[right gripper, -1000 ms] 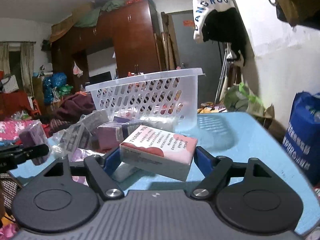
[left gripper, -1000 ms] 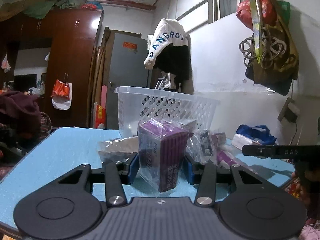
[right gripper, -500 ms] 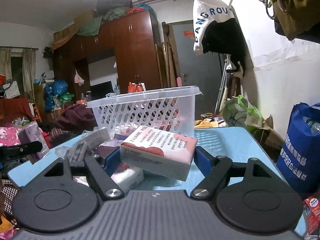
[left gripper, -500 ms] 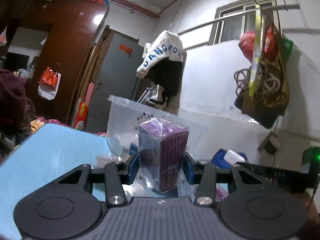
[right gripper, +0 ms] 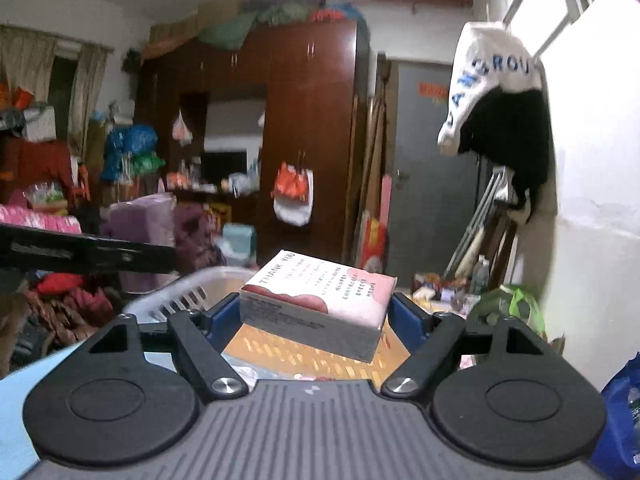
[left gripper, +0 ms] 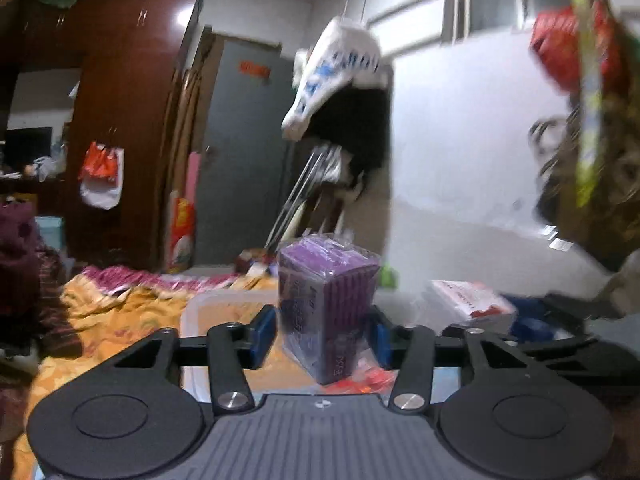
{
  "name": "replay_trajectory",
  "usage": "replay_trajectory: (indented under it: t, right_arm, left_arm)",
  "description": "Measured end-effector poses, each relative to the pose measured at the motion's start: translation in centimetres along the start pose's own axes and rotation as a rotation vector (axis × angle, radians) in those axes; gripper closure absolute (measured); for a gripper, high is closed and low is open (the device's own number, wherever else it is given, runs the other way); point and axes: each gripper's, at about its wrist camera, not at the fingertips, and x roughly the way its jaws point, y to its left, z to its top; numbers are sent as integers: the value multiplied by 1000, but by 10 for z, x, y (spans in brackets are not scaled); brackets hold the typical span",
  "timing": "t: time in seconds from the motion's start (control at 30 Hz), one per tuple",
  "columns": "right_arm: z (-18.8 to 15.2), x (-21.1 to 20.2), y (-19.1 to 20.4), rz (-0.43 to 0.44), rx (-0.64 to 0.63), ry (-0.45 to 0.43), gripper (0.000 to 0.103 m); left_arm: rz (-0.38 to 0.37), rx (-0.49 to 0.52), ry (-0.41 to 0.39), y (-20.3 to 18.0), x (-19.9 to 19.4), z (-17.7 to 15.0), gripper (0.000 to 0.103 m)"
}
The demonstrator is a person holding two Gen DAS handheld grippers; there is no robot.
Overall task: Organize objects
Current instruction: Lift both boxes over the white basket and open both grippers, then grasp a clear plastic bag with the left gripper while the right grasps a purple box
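Observation:
In the left wrist view a purple pack in clear wrap [left gripper: 328, 312] stands upright between my left gripper's [left gripper: 323, 334] blue pads, which still touch it as the jaws are opening. Below it shows the white basket's rim [left gripper: 192, 312]. My right gripper [right gripper: 316, 316] has a pink-and-white "THANK YOU" box [right gripper: 320, 296] lying flat across its pads. Those jaws are opening too, with the box still in contact. Under the box sits the white slotted basket [right gripper: 180, 296]. Each view shows the other gripper beside it: the box [left gripper: 472, 304] and the purple pack [right gripper: 140, 220].
A strip of light blue table [right gripper: 24, 400] shows at the lower left. A blue bag [right gripper: 620, 420] and a green bag [right gripper: 508, 308] sit at the right by the white wall. Orange bedding [left gripper: 100, 312], a brown wardrobe [right gripper: 312, 140] and a hanging white-and-black jacket [left gripper: 344, 92] lie beyond.
Both grippers have risen off the table with their loads and moved forward, so the basket's opening now lies below them. The pile of packets on the table has left view.

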Motion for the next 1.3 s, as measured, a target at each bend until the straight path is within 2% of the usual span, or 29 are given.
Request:
replay_trajectory:
  t: [0.03,0.1,0.17,0.23,0.3,0.4,0.53,0.63,0.7,0.87,0.93,0.97,1.0,1.03,1.17,1.3]
  right_arm:
    - [-1,8,1,3,0,27,10]
    - [-6,2,4,-29,6,3,1]
    - [-12,-13,4,-16,20,-38,0]
    - [-21,-29,2,-9,54,-34,0]
    - [-39,-54,4,16,61,-61,0]
    - [-74,-87,11,66,72,-78,0]
    - [-132,-120,30,139,136,-35,0]
    - [-155,-127,38,189,189,-5,1]
    - [-161,-129,41,205,185,10,8]
    - [-166,-122,55,201,127,47,16]
    - [-167,-116,57,222,128,65,31]
    - [-171,-120,61,222,123,69,46]
    - [-175,-123,63,218,115,74,51]
    - [-175,-125,62,210,115,67,51]
    - [-175,-135,57,174,115,42,52]
    - [-174,-138,47,145,121,33,53]
  left_arm:
    - [6,-8,18,2,6,-1,27]
    - [-26,-6,10,5,0,-6,27]
    - [-32,12,-23,6,-16,-13,27]
    - [-36,24,-31,6,-32,-20,27]
    - [-47,28,-69,8,-56,-32,27]
    - [-55,-1,-64,13,-83,-57,27]
    - [6,28,-28,14,-114,-112,27]
    - [61,7,-5,18,-123,-143,27]
    - [98,9,10,19,-123,-154,27]
    - [80,37,40,14,-117,-164,27]
    - [89,46,38,11,-114,-167,27]
    - [98,53,43,8,-112,-170,27]
    - [105,57,47,8,-110,-171,33]
    - [111,63,51,6,-109,-172,45]
    - [140,82,40,-1,-110,-176,45]
    - [94,71,-7,-4,-124,-177,45]
